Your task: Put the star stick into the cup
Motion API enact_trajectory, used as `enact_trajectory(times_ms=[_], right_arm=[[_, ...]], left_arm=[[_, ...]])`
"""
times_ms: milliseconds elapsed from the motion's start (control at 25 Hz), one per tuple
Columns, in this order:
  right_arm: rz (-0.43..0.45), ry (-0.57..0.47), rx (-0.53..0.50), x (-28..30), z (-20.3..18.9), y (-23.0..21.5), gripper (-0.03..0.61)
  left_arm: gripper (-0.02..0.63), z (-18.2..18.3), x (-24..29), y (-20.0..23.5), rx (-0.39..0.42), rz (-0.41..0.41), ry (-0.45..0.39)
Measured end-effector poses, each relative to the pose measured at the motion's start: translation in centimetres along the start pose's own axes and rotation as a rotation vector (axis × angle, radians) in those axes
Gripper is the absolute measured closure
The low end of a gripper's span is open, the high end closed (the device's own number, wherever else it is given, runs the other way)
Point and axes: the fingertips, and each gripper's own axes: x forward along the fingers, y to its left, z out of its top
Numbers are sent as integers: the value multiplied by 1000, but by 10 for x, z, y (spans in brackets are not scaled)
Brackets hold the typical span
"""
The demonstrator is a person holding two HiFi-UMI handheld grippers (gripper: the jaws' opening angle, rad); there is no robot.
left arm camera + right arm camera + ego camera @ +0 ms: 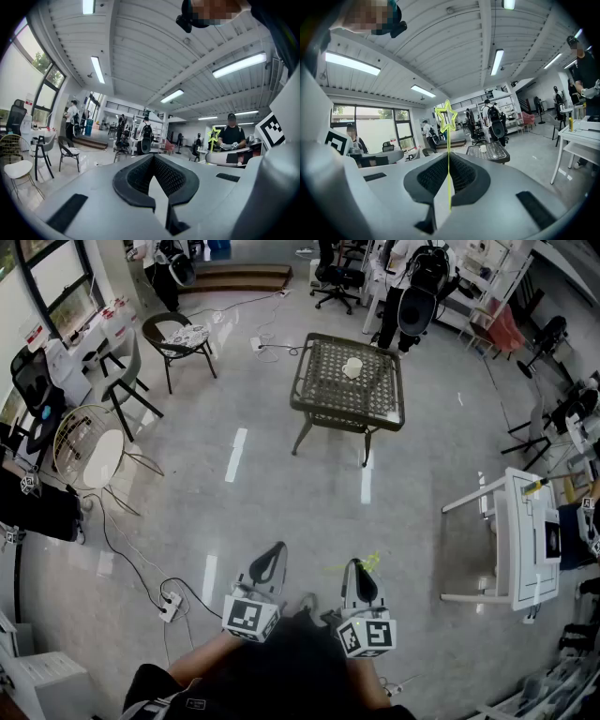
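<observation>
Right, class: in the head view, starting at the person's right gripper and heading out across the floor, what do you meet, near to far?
Right gripper, shut on the star stick → wicker table → cup on its top → wooden steps.

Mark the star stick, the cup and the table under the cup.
star stick (449,168), right gripper view, on its shaft
cup (352,367), head view, on its body
table (328,382), head view, on its bare woven top
</observation>
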Motion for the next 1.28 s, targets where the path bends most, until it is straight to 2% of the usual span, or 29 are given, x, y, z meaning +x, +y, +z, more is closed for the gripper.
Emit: enact_trajectory(times_ms=[200,560,1000,1280], right_arm=[[9,-6,5,1,-2,-5,565],[19,-29,39,-7,4,-19,565],[58,-13,36,-15,7,-67,565],[120,-17,15,-12,8,-101,565]], left_arm=[[600,-5,6,-7,34,-22,5],[600,-8,17,-28,44,-43,18],[600,-12,45,-69,47,-6,4],[600,-21,65,-96,51,32,-6]])
